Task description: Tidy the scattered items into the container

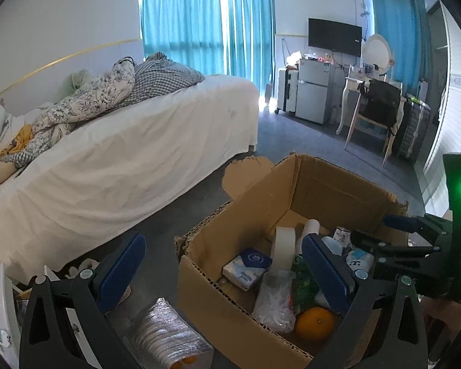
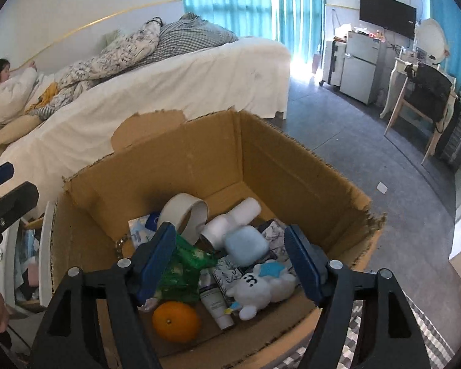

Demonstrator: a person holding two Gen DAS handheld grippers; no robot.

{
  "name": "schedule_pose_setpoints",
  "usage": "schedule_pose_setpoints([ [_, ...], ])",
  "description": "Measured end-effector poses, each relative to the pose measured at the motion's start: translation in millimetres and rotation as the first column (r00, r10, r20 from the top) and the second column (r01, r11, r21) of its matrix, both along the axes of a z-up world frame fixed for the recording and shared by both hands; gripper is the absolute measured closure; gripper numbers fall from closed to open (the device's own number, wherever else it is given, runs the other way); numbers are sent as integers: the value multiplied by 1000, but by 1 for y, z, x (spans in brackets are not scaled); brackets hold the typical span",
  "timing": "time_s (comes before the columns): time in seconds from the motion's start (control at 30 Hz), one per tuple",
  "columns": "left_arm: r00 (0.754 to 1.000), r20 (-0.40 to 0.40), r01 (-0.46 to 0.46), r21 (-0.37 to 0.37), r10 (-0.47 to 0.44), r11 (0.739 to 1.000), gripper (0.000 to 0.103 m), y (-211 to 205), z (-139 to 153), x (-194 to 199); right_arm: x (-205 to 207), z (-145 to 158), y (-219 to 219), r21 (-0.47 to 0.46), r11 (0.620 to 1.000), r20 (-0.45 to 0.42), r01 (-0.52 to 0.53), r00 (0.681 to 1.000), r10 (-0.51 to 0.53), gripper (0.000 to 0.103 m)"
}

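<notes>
An open cardboard box [image 1: 338,184] [image 2: 292,160] stands on the floor. It holds an orange [image 1: 314,323] [image 2: 175,321], a tape roll [image 2: 186,215], a tissue pack [image 1: 246,266], a green packet [image 2: 184,264], a white plush toy [image 2: 261,289], a tube [image 2: 213,299] and other small items. My left gripper [image 1: 227,272] is open and empty, over the box's near left corner. My right gripper [image 2: 230,261] is open and empty above the box's contents. It also shows in the left wrist view [image 1: 408,233].
A foil-wrapped pack [image 1: 166,335] lies on the floor left of the box. A bed [image 1: 123,153] with bedding and a person [image 2: 3,73] on it stands at the left. A fridge [image 1: 313,92], a desk, a chair [image 1: 375,113] and a suitcase stand at the far right.
</notes>
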State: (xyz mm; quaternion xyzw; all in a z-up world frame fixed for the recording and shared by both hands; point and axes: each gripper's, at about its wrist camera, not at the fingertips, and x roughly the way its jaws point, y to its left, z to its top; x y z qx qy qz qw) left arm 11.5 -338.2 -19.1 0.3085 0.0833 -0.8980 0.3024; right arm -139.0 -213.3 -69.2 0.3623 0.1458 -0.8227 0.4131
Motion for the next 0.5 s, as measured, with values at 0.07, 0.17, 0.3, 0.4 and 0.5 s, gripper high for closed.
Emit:
schedule_pose_setpoints([
  [0.07, 1000, -6, 4, 2, -4, 1000, 0, 2, 1, 1, 2, 5, 4, -3, 1000, -9, 12, 1000, -12, 24],
  [0.17, 1000, -10, 12, 0, -12, 1000, 0, 7, 4, 3, 5, 13, 11, -12, 999, -26, 30, 999, -30, 18],
  [0.3, 999, -28, 30, -7, -30, 1000, 0, 16, 12, 6, 10, 26, 27, -18, 998, -51, 63, 997, -63, 12],
  [0.4, 997, -54, 59, 0, -59, 998, 0, 26, 19, 10, 13, 36, 41, -21, 996, -65, 89, 994, -90, 10],
  [0.5, 995, -61, 82, 1, -82, 997, 0, 38, 24, 10, 15, 44, 59, -15, 992, -88, 126, 988, -127, 8],
])
